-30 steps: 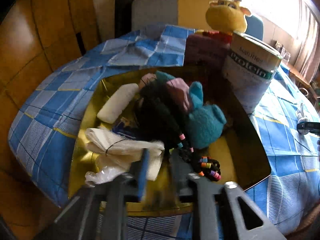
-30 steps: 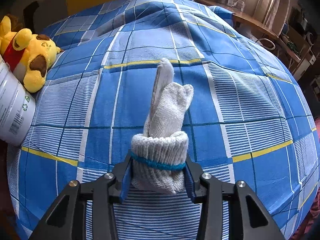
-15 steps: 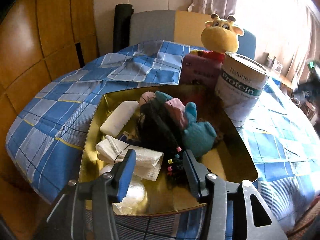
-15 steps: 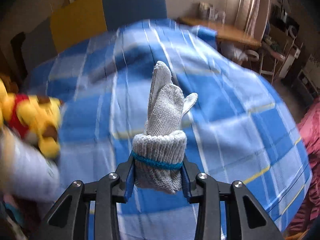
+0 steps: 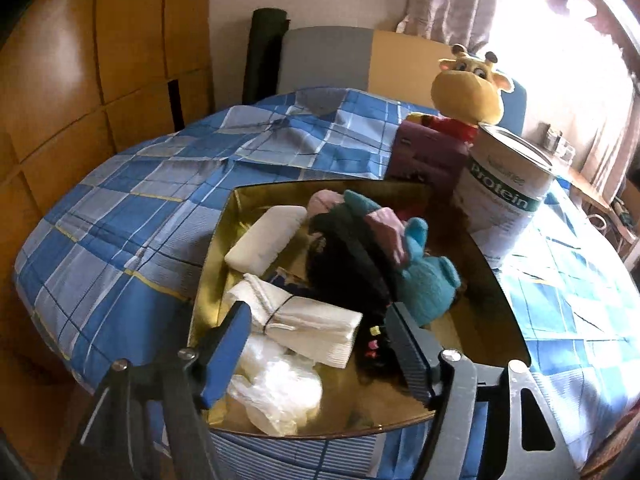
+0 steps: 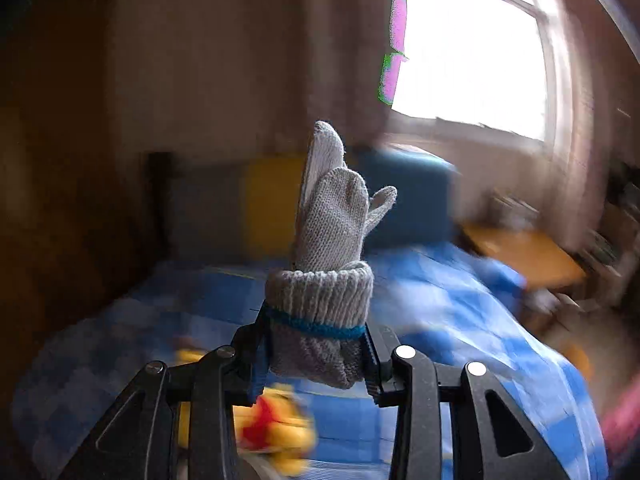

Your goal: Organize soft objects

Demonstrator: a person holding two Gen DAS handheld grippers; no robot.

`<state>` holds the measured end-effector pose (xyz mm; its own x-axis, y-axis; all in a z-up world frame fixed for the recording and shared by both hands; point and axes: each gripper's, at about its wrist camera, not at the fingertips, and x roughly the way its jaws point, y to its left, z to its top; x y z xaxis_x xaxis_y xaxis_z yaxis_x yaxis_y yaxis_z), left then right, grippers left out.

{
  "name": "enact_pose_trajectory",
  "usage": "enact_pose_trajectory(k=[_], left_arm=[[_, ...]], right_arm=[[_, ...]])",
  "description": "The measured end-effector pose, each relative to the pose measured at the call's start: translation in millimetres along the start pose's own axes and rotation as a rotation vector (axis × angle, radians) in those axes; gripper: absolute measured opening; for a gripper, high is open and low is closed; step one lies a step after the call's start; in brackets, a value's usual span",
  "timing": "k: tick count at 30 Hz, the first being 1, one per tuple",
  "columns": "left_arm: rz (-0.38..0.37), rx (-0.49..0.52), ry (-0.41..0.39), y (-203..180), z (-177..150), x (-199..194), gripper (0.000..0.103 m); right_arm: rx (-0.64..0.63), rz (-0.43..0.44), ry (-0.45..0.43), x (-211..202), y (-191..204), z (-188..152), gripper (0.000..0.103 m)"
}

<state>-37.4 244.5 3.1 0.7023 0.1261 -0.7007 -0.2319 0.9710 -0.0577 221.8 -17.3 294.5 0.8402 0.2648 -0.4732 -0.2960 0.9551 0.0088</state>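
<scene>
A gold tray (image 5: 502,308) on the blue checked cloth holds several soft things: a white roll (image 5: 266,242), a tied bundle of white cloth (image 5: 304,320), a crumpled plastic bag (image 5: 280,392), black fabric with coloured beads (image 5: 344,264) and a teal plush (image 5: 426,284). My left gripper (image 5: 320,354) hovers over the tray's near edge, its jaws opening, nothing pressed between them. In the right wrist view my right gripper (image 6: 314,350) is shut on the cuff of a grey knitted glove (image 6: 332,224), held high above the table, fingers of the glove pointing up.
A white protein tin (image 5: 506,196) stands right behind the tray, beside a purple box (image 5: 428,156) and a yellow giraffe plush (image 5: 468,88). The same plush (image 6: 276,436) shows blurred below the glove. Chairs stand behind the table; a wooden side table (image 6: 524,252) lies at right.
My left gripper's jaws spread apart and drew back and up from the white cloth bundle. My right gripper rose fast from the tablecloth with the glove still in it, its view now blurred.
</scene>
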Motion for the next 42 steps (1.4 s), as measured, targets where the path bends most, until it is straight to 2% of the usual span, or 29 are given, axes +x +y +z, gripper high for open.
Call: enact_pose_trajectory(k=[3,4,6,8,11,13,16,20,23,24,29,42], left_arm=[[0.015,-0.025,0.007,6.3,0.1,1.3,0.074],[0.021,-0.033,0.004,8.9,0.2,0.8,0.078],[0.036,-0.049,-0.002,14.2,0.4,-0.5,0.084],[0.05,-0.069,-0.012,20.1,0.6,-3.0,0.087],[0.068,-0.092,-0.021,25.2,0.2,-6.0,0.096],[0.085,-0.104,-0.023,26.3,-0.4,-8.1,0.103],[0.088,-0.107,-0.023,25.5,-1.0,-10.9,0.103],[0.087,-0.13,-0.022,24.8,0.3,-13.4,0.103],[0.1,-0.121,-0.034,20.9,1.2,-16.7,0.103],[0.103,-0.118,-0.038,19.0,1.3,-17.9,0.103],[0.117,-0.108,-0.047,8.3,1.1,-22.3,0.103],[0.127,-0.088,-0.06,-7.7,-0.9,-32.2,0.103]], right_arm=[[-0.123,0.147,0.055,-9.8,59.7,-32.1,0.038],[-0.175,0.209,0.114,-9.7,84.6,-58.5,0.038],[-0.252,0.284,0.202,-7.2,114.6,-104.6,0.038],[-0.31,0.348,0.335,0.4,140.3,-166.7,0.038],[-0.361,0.381,0.502,15.1,163.5,-252.6,0.038],[-0.352,0.385,0.589,26.9,171.6,-288.7,0.038],[-0.325,0.357,0.656,39.4,174.2,-324.8,0.041],[-0.244,0.339,0.666,41.8,167.0,-338.2,0.049],[-0.18,0.327,0.601,23.5,152.9,-333.1,0.064],[-0.161,0.323,0.572,17.9,147.1,-330.3,0.065],[-0.105,0.298,0.473,-8.0,135.4,-315.8,0.065],[-0.049,0.239,0.407,-29.2,125.9,-327.1,0.065]])
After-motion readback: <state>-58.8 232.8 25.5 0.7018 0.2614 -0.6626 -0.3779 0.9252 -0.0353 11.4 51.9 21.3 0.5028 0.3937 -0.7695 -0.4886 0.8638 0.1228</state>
